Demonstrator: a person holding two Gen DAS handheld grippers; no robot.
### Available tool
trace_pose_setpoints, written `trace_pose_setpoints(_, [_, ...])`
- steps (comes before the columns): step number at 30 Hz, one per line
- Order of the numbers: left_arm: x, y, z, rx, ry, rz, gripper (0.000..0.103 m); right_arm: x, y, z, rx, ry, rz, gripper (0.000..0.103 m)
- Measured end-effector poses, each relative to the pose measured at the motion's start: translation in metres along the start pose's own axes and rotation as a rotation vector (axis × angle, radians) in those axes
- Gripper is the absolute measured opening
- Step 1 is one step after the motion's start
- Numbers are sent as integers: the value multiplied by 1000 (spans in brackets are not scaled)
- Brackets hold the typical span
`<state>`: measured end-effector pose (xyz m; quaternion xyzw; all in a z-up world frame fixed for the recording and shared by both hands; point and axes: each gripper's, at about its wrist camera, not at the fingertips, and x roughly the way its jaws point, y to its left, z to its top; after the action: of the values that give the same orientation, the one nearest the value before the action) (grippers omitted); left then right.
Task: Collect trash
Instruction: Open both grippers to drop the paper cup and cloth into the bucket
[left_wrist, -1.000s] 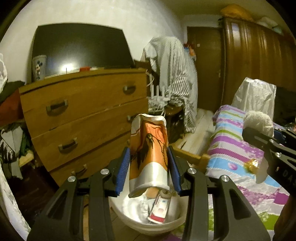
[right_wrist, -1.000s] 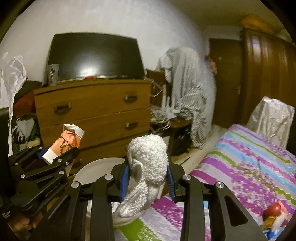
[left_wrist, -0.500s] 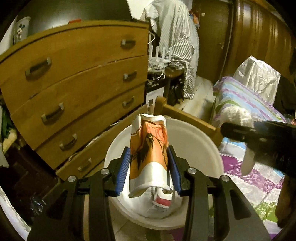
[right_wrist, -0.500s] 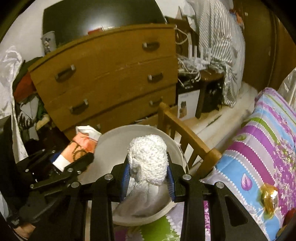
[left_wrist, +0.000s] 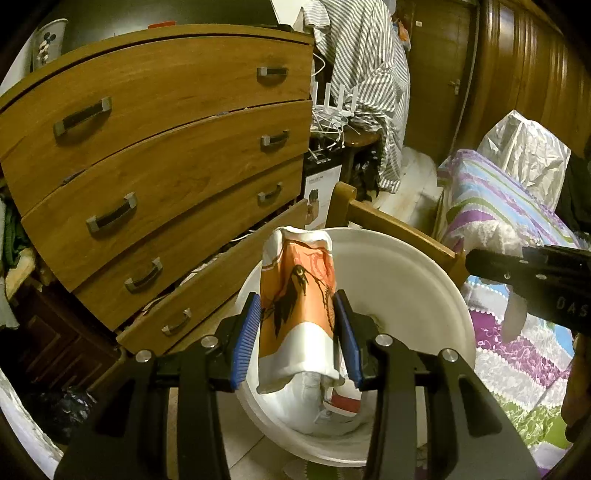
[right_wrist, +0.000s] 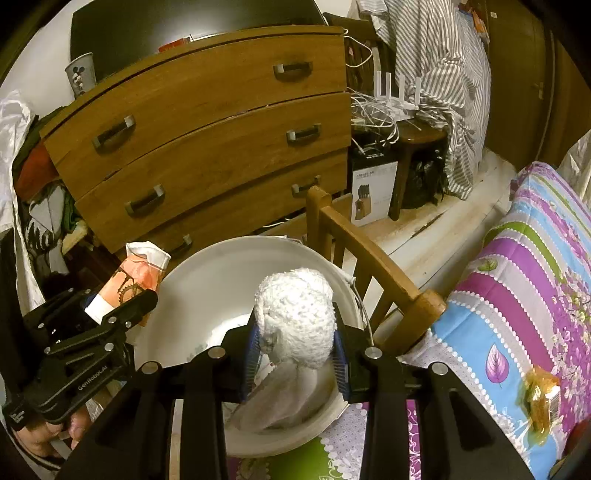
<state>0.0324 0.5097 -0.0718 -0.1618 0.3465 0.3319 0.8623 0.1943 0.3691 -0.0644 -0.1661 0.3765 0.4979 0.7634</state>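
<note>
Here, left hand-held gripper (left_wrist: 297, 336) pinches an orange wrapper (left_wrist: 297, 299), right hand-held gripper (right_wrist: 295, 350) pinches a white knit wad (right_wrist: 295, 317), both over the white bucket (left_wrist: 417, 266) holding white trash.

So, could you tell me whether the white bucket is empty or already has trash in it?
Not empty: the white bucket holds a white bag and red-and-white packet.

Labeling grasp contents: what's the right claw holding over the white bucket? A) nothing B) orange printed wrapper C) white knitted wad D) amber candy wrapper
C: the right claw is clamped on the white knitted wad above the white bucket; the orange printed wrapper sits in the left claw.
</note>
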Motion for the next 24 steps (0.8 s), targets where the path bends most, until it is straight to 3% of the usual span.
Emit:
trace_pose_setpoints(8, [3, 0, 0, 1, 2, 0, 39, 1, 0, 1, 1, 0, -1, 36])
trace_pose_setpoints(10, [3, 0, 0, 2, 0, 7, 44, 1, 1, 1, 1, 1, -1, 36])
trace_pose_setpoints(12, [4, -1, 0, 9, -2, 17, 48, 0, 1, 1, 3, -2, 0, 42])
trace_pose_setpoints(14, [4, -2, -1, 16, 1, 26, 53, -2, -2, 1, 15, -15, -1, 54])
trace_pose_setpoints(24, [4, 0, -3, 19, 2, 24, 56, -13, -10, -2, 38, -31, 2, 54])
